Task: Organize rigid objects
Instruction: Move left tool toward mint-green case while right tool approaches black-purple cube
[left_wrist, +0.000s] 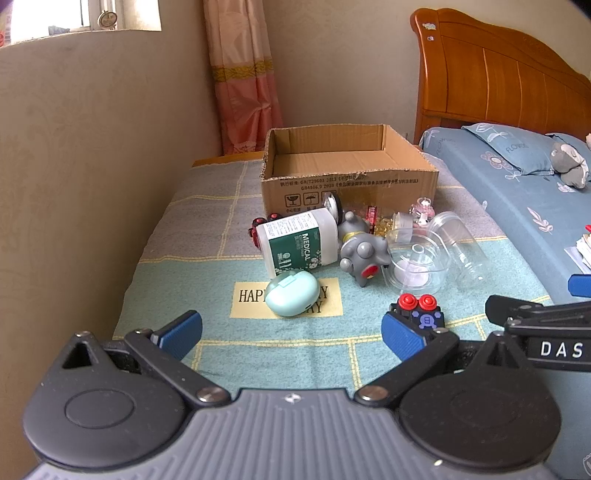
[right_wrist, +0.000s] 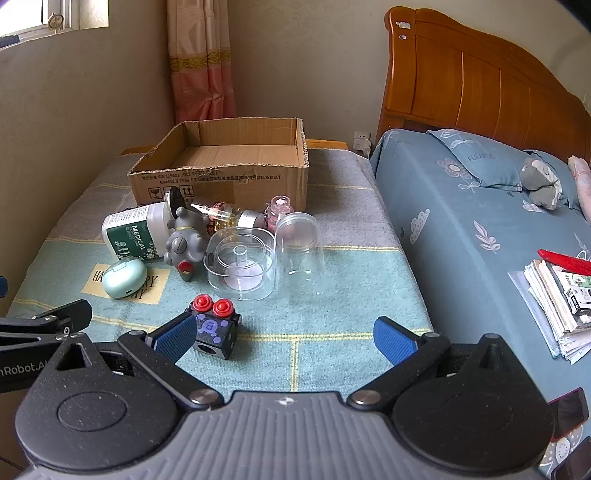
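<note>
- Left wrist view: my left claw is spread wide and holds nothing, above the cloth-covered surface.
- Just ahead of it lies the mint green case, and behind that the white medical bottle on its side.
- My right claw is also spread; the black cube toy sits by its left finger.
- The cardboard box stands open behind the pile, with the clear jar lying near.
</note>
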